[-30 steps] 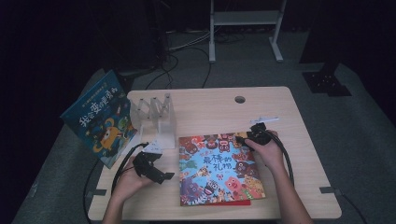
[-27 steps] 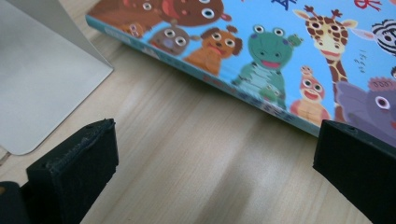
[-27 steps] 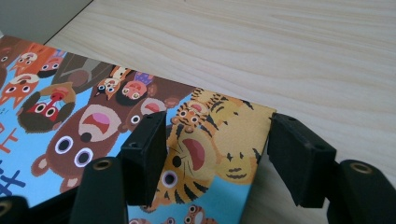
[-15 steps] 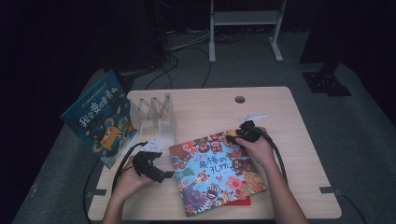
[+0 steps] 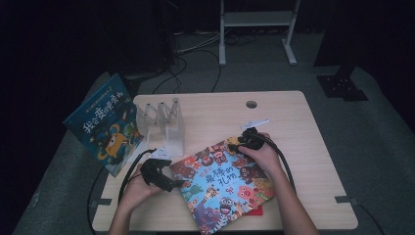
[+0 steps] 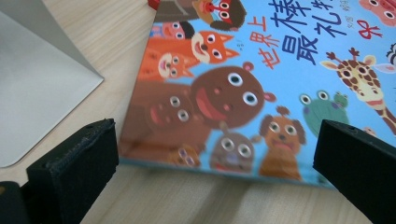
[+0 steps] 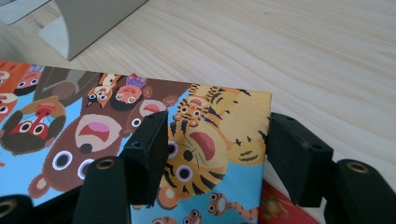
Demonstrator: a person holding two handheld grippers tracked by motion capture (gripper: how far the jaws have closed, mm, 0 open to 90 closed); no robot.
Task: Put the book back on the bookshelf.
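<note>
Plainly two picture books (image 5: 222, 183), maybe three.

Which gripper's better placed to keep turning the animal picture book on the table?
Right, probably. The right gripper already sits over the picture book's far corner, one jaw on the cover and one off its edge. The left gripper is open, short of the near edge.

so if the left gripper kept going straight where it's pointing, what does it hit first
Most likely the animal book: the left gripper has open jaws either side of its near edge, just above the table. The gap to the edge is hard to judge.
</note>
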